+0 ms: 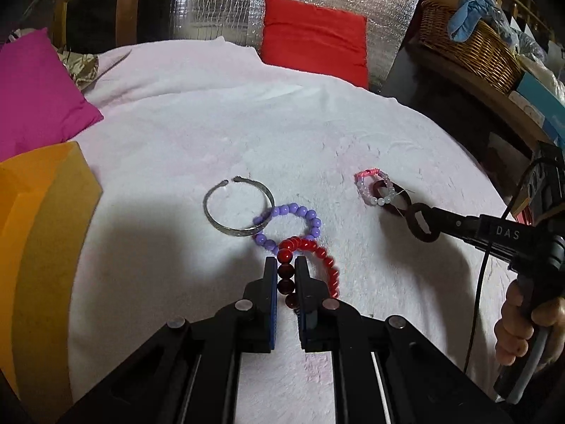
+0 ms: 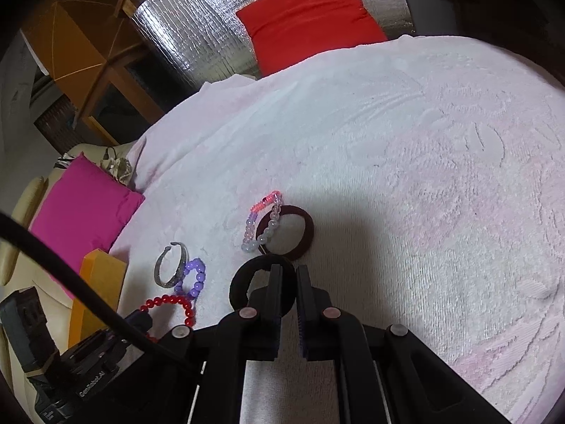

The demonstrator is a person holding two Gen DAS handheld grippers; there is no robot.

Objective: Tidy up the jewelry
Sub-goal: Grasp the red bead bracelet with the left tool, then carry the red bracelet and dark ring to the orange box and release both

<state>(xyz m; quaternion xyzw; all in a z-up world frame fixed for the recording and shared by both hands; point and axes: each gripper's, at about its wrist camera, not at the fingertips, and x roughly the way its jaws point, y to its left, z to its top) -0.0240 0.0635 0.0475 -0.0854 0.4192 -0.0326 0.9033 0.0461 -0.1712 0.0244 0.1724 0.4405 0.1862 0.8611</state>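
Now red bead bracelet (image 1: 310, 265) pinched between left tongs (image 1: 285, 265) (nearly closed), right tongs (image 2: 289, 275) clamping black ring (image 2: 259, 282).

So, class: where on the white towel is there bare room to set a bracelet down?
Free: the towel between the silver bangle and the red cushion, and the wide stretch right of the maroon hair tie. Crowded: around the purple bracelet and red bracelet.

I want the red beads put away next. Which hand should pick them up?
The left. The left gripper already has its fingers on either side of the red bead bracelet. The right gripper is busy over by the black hair tie, away from the red beads.
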